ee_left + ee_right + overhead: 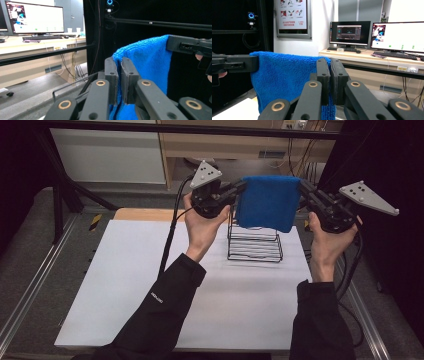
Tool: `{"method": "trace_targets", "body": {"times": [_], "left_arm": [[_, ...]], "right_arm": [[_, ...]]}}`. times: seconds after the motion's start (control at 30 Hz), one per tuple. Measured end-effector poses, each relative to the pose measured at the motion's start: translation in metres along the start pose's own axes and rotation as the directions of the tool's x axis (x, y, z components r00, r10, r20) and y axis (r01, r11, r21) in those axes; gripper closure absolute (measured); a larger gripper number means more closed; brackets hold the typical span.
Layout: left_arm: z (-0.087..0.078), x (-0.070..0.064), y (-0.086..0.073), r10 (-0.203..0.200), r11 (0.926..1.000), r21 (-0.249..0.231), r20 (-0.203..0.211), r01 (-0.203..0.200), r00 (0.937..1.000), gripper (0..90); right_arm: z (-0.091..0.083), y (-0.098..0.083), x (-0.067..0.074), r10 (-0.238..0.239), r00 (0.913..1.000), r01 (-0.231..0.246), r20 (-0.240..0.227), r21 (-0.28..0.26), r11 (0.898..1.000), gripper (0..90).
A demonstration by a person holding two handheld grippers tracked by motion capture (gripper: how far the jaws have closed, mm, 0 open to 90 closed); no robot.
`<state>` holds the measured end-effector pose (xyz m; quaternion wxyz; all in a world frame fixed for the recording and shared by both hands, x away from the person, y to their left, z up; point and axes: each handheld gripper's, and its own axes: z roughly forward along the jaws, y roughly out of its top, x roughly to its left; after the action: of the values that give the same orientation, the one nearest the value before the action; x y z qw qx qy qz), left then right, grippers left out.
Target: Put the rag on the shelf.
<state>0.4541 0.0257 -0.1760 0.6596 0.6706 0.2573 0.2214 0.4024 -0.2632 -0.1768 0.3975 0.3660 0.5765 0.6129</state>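
- Blue terry towel [268, 202], folded over double, stretched flat in the air between both grippers, lower edge hanging just above the rack.
- Left gripper [239, 188] clamped on the towel's left top corner; right gripper [303, 187] clamped on the right top corner, jaws nearly together on the cloth.
- Black wire rack [254, 246] standing on the white table [130, 285], nothing seen inside it.
- From the left gripper view: looped pile [147, 60] close up, pinched between black jaws; likewise from the right gripper view [287, 75], with monitors [398, 36] on a desk beyond.
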Motion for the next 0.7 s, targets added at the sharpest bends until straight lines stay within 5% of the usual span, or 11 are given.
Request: {"method": "trace_targets", "body": {"times": [0.7], "left_arm": [[0.022, 0.016, 0.026, -0.023, 0.9991, -0.036, -0.019, 0.022, 0.9996, 84.6]], "right_arm": [[0.030, 0.027, -0.014, 0.001, 0.9998, 0.000, 0.019, -0.032, 1.000, 87.1]]}}
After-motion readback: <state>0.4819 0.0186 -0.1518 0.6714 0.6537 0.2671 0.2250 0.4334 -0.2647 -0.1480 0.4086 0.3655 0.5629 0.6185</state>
